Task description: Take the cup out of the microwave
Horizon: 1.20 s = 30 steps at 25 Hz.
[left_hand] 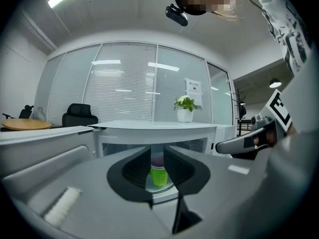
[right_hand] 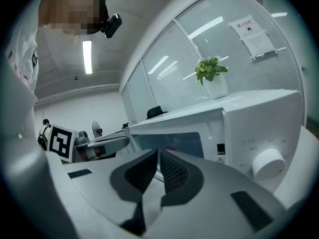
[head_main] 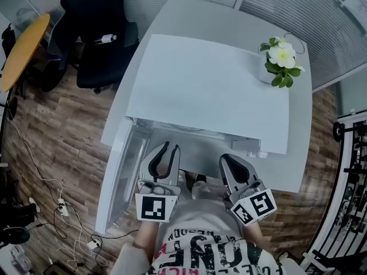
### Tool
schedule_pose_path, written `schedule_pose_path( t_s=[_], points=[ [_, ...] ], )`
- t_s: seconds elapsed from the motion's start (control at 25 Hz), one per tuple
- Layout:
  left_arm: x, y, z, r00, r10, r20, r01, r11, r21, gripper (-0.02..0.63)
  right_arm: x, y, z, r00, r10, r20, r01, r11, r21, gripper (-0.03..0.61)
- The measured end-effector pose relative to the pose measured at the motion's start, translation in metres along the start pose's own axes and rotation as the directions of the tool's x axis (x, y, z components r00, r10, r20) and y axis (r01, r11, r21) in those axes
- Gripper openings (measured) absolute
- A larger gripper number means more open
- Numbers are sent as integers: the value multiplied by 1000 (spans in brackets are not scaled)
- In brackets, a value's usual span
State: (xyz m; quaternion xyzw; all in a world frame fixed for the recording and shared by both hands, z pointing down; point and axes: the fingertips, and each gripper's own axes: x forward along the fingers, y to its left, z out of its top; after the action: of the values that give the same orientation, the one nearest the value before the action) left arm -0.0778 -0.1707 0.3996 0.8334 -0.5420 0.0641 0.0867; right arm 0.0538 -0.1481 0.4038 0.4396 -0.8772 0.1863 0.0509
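Observation:
A white microwave stands on a white table with its door swung open to the left. Inside it, a green cup stands upright on the glass turntable, seen only in the left gripper view. My left gripper hovers level before the opening, open, with the cup framed far off between its pads and nothing touched. My right gripper sits beside it on the right, pads together on nothing, facing the microwave's front near the control dial.
A potted plant with white flowers stands on the table behind the microwave at the right. A black office chair and a round wooden table are at the left, with cables on the wood floor.

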Motion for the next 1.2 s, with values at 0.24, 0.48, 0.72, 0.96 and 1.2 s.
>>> schedule_pose_path(
  t_s=[0.24,0.48,0.72,0.96,1.2],
  points=[
    [18,-2,-11,991,-131,-34,132,991,25,86,23,-7,8,995,-86,46,85,996,16,26],
    [15,-8,-13,970,-240,-20,241,968,66,81,28,2,2,985,-159,74,156,987,34,26],
    [9,-2,-17,961,-275,-25,276,960,41,81,29,8,-6,975,-210,78,206,977,52,25],
    [12,-15,-19,949,-313,-28,314,948,46,80,27,0,-8,971,-225,80,220,974,61,25],
    [18,-17,-22,946,-322,-40,324,945,39,41,27,-2,-4,972,-221,84,216,974,68,26]
  ],
)
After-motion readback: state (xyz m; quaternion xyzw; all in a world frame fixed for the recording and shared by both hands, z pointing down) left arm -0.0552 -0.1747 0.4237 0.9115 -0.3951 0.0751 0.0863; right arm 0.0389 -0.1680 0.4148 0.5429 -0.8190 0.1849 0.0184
